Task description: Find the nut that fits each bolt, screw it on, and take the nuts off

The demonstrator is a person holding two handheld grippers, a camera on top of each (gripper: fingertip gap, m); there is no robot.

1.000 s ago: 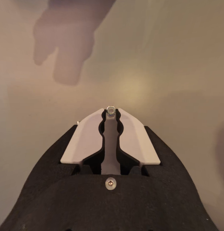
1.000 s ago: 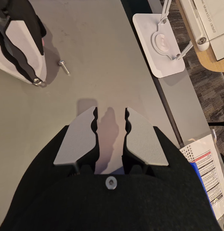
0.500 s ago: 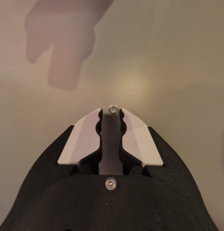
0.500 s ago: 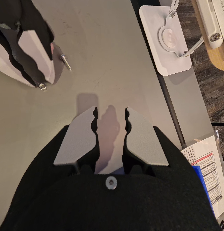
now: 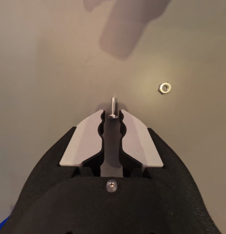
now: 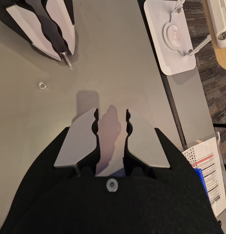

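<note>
Left tool (image 5: pixel 113 111) straddles bolt (image 5: pixel 113 108) head, grip unclear; right tool (image 6: pixel 111 110) agape, empty; only right view shows lamp base (image 6: pixel 160 50).

A grey table (image 6: pixel 116 50) bears a loose nut (image 6: pixel 42 85), a bolt (image 6: pixel 66 58) and a white base plate (image 6: pixel 160 38).

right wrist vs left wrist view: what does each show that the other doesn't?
Only the right wrist view: the right gripper, open and empty, the white base plate past the table edge, the printed sheet, carpet. Only the left wrist view: the bolt head seen from behind, between the left gripper fingertips, with small gaps at the sides. Both: the bolt, the loose nut lying flat, the grey table.
</note>
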